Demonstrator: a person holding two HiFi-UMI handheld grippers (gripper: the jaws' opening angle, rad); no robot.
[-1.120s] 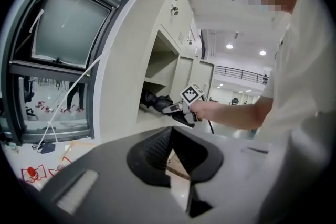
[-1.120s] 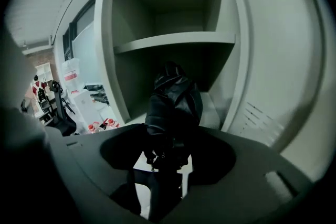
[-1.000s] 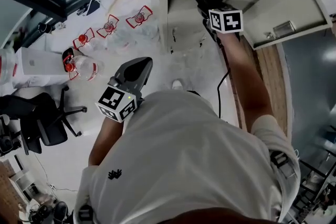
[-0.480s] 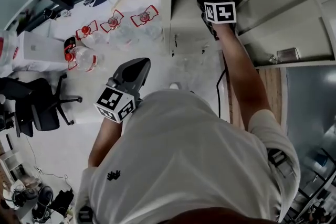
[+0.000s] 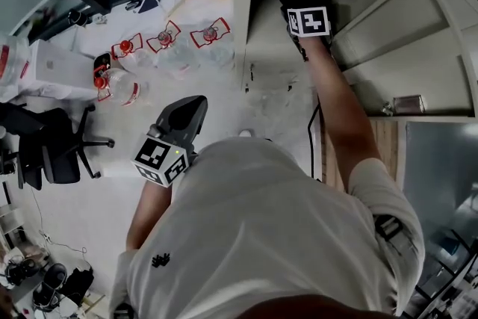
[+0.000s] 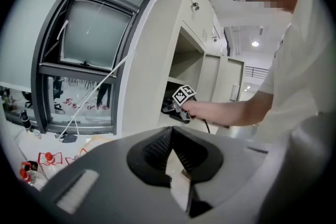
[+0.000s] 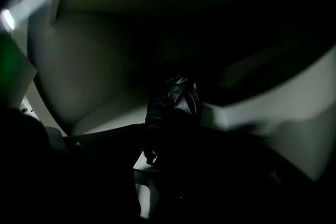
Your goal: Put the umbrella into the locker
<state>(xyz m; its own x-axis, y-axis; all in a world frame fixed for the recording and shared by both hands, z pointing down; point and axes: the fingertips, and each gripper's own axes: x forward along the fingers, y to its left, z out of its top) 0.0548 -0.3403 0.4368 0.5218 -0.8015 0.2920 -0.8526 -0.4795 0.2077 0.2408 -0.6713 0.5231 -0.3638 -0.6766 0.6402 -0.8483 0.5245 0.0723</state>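
The black folded umbrella [image 7: 174, 106] stands up between the jaws of my right gripper [image 7: 170, 157], deep in the dark locker compartment [image 5: 272, 41]. In the head view only this gripper's marker cube [image 5: 308, 21] and dark body show at the compartment's mouth; the umbrella itself is lost in shadow there. The left gripper view shows my right gripper [image 6: 169, 108] reaching into the open locker [image 6: 185, 68]. My left gripper [image 5: 196, 104] hangs by the person's waist, jaws pressed together on nothing [image 6: 171, 165].
The locker's door [image 5: 396, 22] swings open to the right. On the floor to the left lie water bottles with red handles [image 5: 164, 37], a white box [image 5: 56, 71] and an office chair [image 5: 48, 146]. A cable [image 5: 317, 123] runs down by the locker's foot.
My right gripper has pushed the umbrella further into the locker compartment. The left gripper has stayed about where it was, still shut.
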